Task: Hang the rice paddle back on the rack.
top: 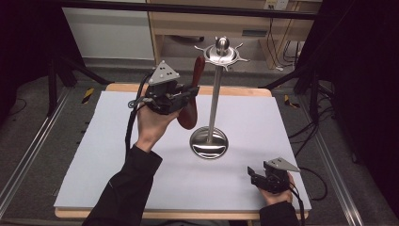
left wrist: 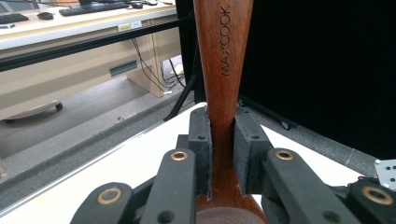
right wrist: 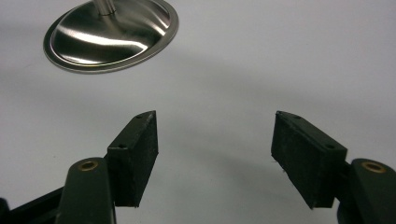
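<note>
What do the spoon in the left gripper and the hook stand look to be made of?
The spoon looks like reddish-brown wood with a smooth, oiled or varnished finish: faint grain and an engraved brand name show on the handle. The stand appears to be polished metal, probably stainless steel: its base mirrors its surroundings.

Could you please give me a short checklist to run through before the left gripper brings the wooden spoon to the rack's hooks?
1. Grip on spoon: left gripper is clamped on the handle of the wooden spoon, pads pressing both sides. Ok.
2. Spoon orientation: handle end up, bowl down, beside the top of the rack. Ok.
3. Hanging hole in the handle: none in sight. Cannot tell.
4. Free hook: the hooks on the top ring carry nothing. Ok.
5. Rack steadiness: base sits flat on the table, but nothing holds it. Not ok.
6. Right gripper: open, holding nothing, low near the table edge, away from the pole. Ok.
</note>
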